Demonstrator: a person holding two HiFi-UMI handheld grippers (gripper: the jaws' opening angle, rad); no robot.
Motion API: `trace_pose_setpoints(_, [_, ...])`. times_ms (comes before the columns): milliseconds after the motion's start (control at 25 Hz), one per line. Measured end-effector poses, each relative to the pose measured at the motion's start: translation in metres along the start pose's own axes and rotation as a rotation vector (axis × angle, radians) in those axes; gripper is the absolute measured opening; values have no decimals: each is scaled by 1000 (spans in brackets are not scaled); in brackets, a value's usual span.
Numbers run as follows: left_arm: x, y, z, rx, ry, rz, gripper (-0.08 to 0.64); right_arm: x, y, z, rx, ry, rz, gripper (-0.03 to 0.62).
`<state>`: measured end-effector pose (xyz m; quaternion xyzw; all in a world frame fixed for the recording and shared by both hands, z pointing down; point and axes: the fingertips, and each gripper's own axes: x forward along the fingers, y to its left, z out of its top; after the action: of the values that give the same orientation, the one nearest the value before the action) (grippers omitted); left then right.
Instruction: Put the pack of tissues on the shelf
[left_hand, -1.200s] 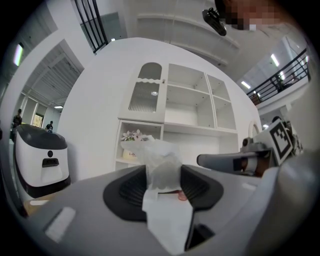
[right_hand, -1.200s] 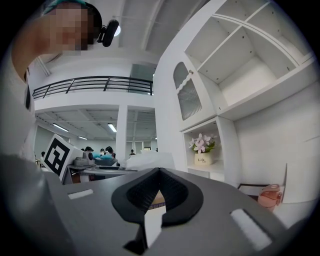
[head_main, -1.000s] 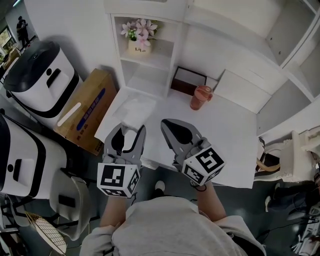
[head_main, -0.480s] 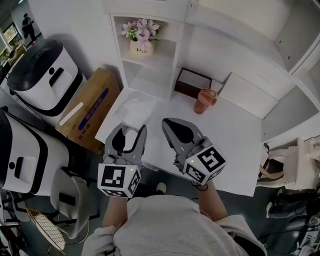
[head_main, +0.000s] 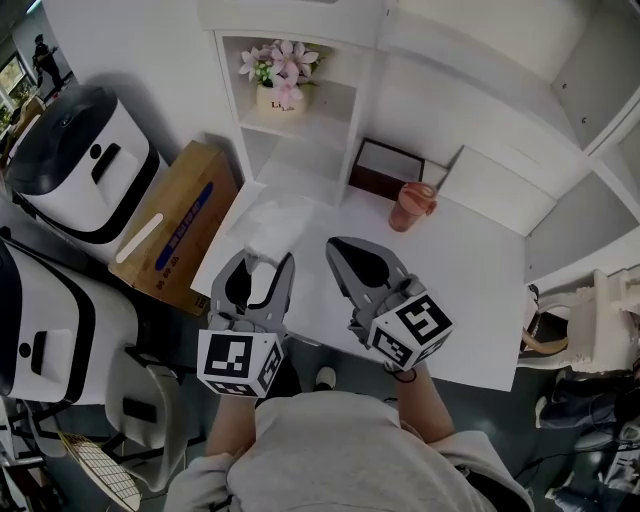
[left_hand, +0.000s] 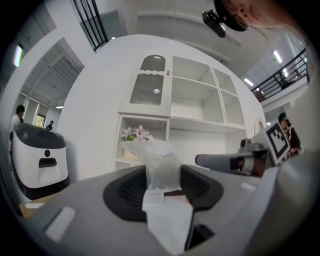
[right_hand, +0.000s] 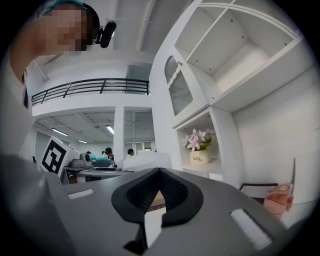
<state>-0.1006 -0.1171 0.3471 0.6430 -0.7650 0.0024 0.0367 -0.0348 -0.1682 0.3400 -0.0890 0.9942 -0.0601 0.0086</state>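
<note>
From where I stand, the left gripper (head_main: 268, 262) sits in the lower left of centre in the head view, pinching the near end of the pack of tissues (head_main: 270, 222). Its own view shows the crinkled wrapper of the pack (left_hand: 161, 162) wedged between the two dark pads, touching both. The rest of the pack reaches away from the jaws over the white table (head_main: 460, 290), towards the shelf (head_main: 352, 120) at the top middle of the frame. I cannot tell whether its far end rests on the table or hangs just clear. The right gripper (head_main: 333, 243) hovers just beside it with its jaws pressed together on nothing, the tips meeting in its own view (right_hand: 159, 170). I would say the carry to the shelf is the step in hand. The pack is soft and held by one end only, so the grip wants to stay firm and the travel level and slow, or the free end will sag and drag. The open compartment (head_main: 295, 160) under the flower pot (head_main: 283, 95) looks the easiest target. Going in low and straight should spare the pot above. The pink cup (head_main: 412, 205) stands well to the right, out of the path. The jaws should spread only once the pack lies on the board.
</note>
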Motion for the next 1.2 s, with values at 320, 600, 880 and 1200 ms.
trace_pose_setpoints(320, [23, 26, 7, 9, 3, -70, 193, 34, -6, 6, -7, 4, -52, 0])
trace_pose_setpoints(600, [46, 43, 9, 5, 12, -127, 193, 56, -16, 7, -5, 13, -106, 0])
trace_pose_setpoints(880, [72, 53, 10, 7, 22, -192, 193, 70, -32, 7, -5, 19, -170, 0])
trace_pose_setpoints(1200, [101, 55, 12, 7, 23, -263, 193, 79, -52, 11, -13, 19, -245, 0])
